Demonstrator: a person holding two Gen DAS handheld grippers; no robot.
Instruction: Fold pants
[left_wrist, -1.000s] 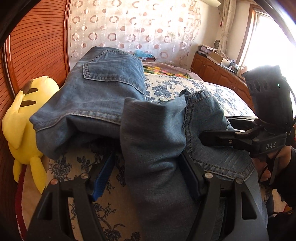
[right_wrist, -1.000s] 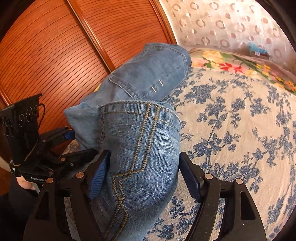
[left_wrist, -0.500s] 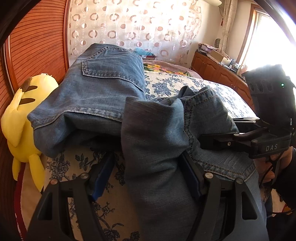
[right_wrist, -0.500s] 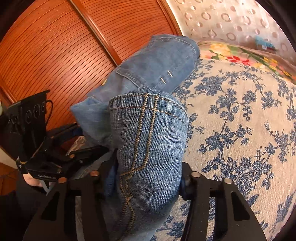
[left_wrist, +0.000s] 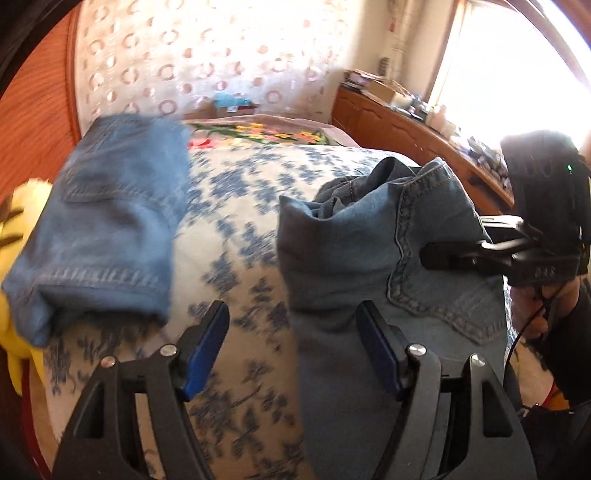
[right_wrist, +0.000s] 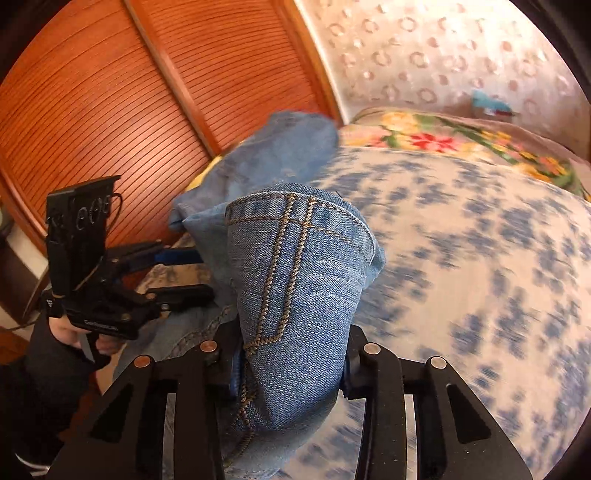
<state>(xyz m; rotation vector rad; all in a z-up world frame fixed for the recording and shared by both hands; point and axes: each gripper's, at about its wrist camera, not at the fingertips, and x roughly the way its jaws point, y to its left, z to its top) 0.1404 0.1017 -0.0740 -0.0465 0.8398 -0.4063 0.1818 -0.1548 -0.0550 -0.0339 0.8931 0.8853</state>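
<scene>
The right gripper (right_wrist: 291, 373) was closing, pinching the limp, heavy jeans (right_wrist: 295, 295) at centre frame, the left gripper (left_wrist: 295, 347) spread; thick seams looked the surest hold.

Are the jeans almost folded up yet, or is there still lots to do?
Still a lot. Done: nothing neat yet; the jeans are bunched on the flowered bedspread. In hand: the right tool is closing on a bunch of denim. The left tool stands open, denim against just one pad. Left: lay them flat and fold them.

free: floral bedspread (right_wrist: 480, 258) right | blocked: wooden slatted wall (right_wrist: 110, 92), yellow plush toy (left_wrist: 14, 229) left
</scene>
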